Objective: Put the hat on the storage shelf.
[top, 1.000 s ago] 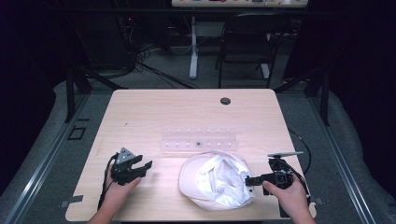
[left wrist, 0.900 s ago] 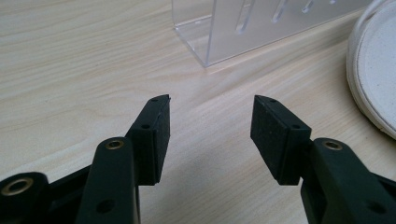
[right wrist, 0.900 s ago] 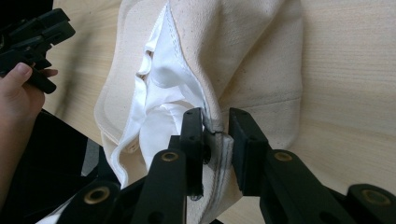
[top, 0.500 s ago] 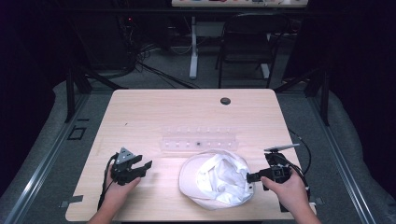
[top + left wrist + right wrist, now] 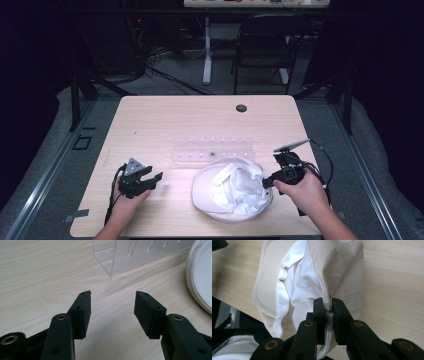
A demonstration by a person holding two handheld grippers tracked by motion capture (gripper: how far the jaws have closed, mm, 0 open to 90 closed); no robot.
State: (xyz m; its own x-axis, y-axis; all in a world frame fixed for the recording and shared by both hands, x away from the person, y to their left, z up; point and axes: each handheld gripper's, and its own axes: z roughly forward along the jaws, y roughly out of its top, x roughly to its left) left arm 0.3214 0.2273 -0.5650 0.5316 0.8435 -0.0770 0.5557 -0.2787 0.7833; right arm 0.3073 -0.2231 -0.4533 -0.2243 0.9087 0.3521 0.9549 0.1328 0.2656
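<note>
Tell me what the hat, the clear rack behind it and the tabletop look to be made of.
Hat: woven cotton-like cloth, matte cream, with visible weave, stitching and a smoother white lining; it creases where the right tongs pinch it.
Clear rack: likely acrylic, glossy and see-through with bright edges.
Tabletop: pale wood or wood-look laminate, streaky grain; which one is unclear.

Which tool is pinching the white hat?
The right tool, at the right of the high view: its jaws are shut on the white hat's edge. The left tool stands open over bare table.
</note>
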